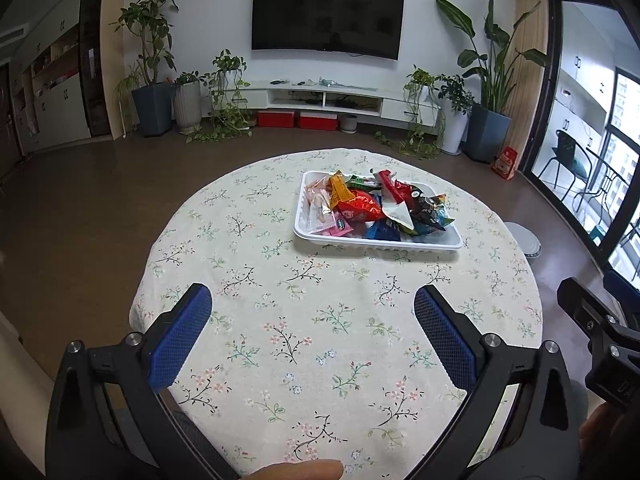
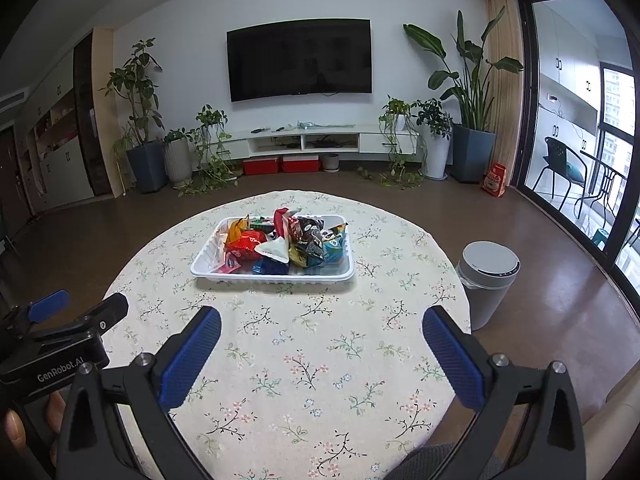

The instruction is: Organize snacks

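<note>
Your left hand-held gripper [image 1: 313, 332] sits low in the left wrist view, its blue-padded fingers [image 1: 180, 340] spread wide with nothing between them, hovering over the near part of the round counter covered in a cream floral tablecloth [image 1: 280, 320]. Upper centre-right in that frame, the white rectangular plastic tray [image 1: 376, 242] rests on the cloth, well apart from your fingertips, and the pile of mixed snack packets [image 1: 372, 204] lies inside it: pale pink wrappers at the left end, orange and red ones in the middle, dark and blue ones toward the right. At the right edge of the frame you can see the black body of your right hand-held gripper [image 1: 596, 320]. In the right wrist view that gripper [image 2: 322, 344] is likewise wide open and holds nothing, with the tray [image 2: 276, 278] up and slightly left of centre. Right of the counter, a grey cylindrical bin with a white lid [image 2: 486, 276] stands on the brown floor.
</note>
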Tool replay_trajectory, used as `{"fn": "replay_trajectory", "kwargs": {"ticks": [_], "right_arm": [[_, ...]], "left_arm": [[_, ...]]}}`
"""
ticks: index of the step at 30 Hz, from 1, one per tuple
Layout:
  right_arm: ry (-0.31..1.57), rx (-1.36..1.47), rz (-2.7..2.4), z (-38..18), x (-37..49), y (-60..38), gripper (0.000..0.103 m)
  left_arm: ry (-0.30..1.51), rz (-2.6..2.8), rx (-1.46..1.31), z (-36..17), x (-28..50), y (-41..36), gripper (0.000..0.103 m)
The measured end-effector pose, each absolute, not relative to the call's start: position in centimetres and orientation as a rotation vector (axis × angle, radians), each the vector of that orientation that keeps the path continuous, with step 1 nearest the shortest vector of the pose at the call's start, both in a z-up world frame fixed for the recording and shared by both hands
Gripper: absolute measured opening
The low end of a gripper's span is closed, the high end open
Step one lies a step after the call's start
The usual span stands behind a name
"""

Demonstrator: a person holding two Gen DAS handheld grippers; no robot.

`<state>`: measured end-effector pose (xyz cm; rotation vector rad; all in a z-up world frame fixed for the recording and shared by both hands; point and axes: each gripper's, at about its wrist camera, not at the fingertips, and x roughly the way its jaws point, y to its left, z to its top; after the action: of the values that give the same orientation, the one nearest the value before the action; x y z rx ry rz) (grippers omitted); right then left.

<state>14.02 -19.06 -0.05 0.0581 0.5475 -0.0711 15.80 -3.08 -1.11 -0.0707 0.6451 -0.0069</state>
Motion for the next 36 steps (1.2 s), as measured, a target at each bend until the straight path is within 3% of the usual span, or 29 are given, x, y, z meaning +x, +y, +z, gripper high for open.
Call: {"fn": "replay_trajectory", "kwargs": {"ticks": [36], "right_arm": [[0.573, 0.051, -0.077, -1.0, 13.6, -19.4, 0.103]], "left_arm": [[0.665, -0.02, -0.067, -2.2, 16.1, -3.0, 0.103]]}}
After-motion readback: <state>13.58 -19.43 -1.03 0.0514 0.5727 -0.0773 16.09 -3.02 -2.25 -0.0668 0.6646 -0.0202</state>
